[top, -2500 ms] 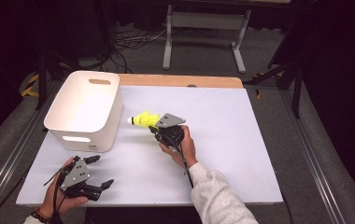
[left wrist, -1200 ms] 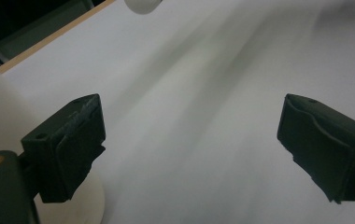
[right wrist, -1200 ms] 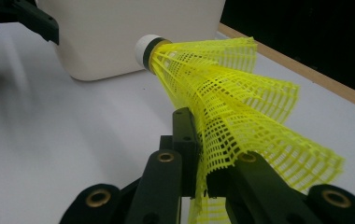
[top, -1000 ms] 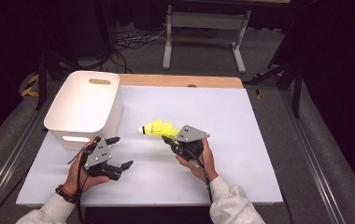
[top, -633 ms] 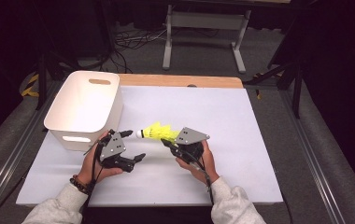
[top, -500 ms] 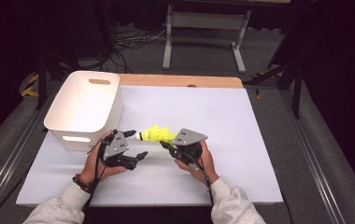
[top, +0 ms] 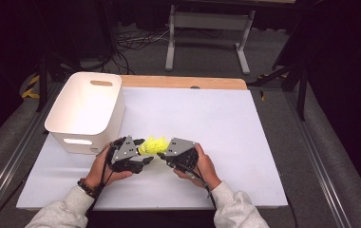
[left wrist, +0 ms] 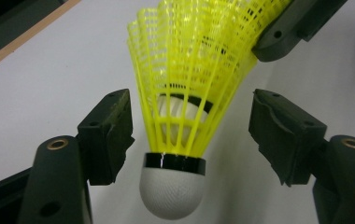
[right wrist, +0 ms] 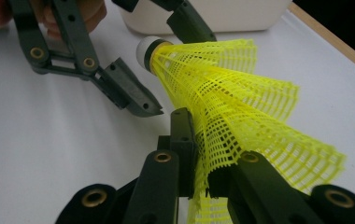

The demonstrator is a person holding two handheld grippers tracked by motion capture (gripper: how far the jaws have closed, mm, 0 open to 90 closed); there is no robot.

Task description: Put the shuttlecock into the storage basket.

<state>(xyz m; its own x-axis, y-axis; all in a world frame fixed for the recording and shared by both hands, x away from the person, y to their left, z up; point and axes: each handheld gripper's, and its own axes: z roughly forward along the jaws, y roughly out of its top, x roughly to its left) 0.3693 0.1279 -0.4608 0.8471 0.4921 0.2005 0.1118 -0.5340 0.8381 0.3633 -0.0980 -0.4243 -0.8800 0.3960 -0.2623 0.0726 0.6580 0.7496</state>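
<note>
High view: my right hand-held gripper (top: 165, 153) is clamped on the yellow shuttlecock (top: 153, 144), which sits between the two tools near the front of the white worktop (top: 226, 128). My left hand-held gripper (top: 140, 156) faces it from the left, jaws partly apart around the cork end. A white bin (top: 86, 111) stands just behind my left hand (top: 101, 167). Both forearms enter from the bottom edge, hands turned inward toward each other.

Left gripper view: the left hand-held gripper (left wrist: 192, 140) has just been closing; its jaws stand to either side of the shuttlecock (left wrist: 185, 84), with a gap on each side, pads not touching. The white cork (left wrist: 171, 191) points toward the camera. The other tool's jaw grips the skirt at upper right.

Right gripper view: the right hand-held gripper (right wrist: 202, 175) is clenched, pinching the mesh skirt's edge of the shuttlecock (right wrist: 231, 107). The cork (right wrist: 145, 49) points away, lying between the left hand-held gripper's (right wrist: 166, 60) spread jaws. The bin (right wrist: 213, 14) stands behind.
</note>
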